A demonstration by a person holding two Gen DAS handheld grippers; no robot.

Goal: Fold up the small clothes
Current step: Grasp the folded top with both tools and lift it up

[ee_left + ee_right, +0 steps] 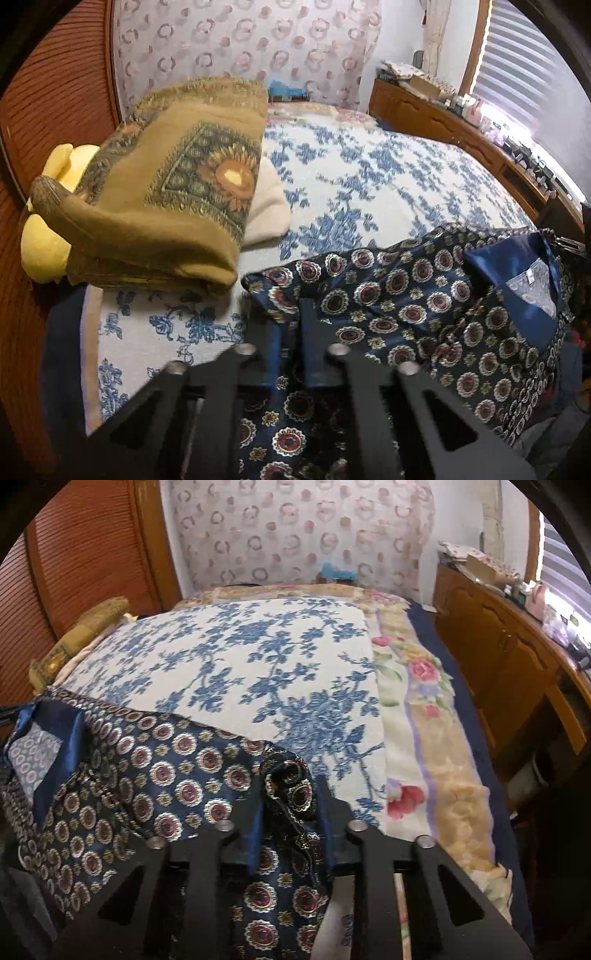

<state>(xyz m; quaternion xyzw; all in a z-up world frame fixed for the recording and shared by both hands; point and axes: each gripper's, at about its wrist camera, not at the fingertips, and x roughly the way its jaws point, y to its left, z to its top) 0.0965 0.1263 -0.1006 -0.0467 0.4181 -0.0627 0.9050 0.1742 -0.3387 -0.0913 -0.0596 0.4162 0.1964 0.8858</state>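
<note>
A navy shirt with round medallion print [424, 306] lies at the near edge of the bed, its plain blue collar [517, 273] toward the right in the left wrist view. My left gripper [291, 321] is shut on the shirt's left edge. In the right wrist view the same shirt [129, 775] stretches to the left. My right gripper [291, 794] is shut on a bunched fold of the shirt's right edge [291, 786], held just above the bedcover.
The bed has a white cover with blue flowers [369, 177]. A folded olive-brown blanket [177, 192] and a yellow plush toy [48, 243] lie at the left. A wooden dresser [509, 657] with clutter runs along the right. A floral blanket edge [424, 709] lies beside it.
</note>
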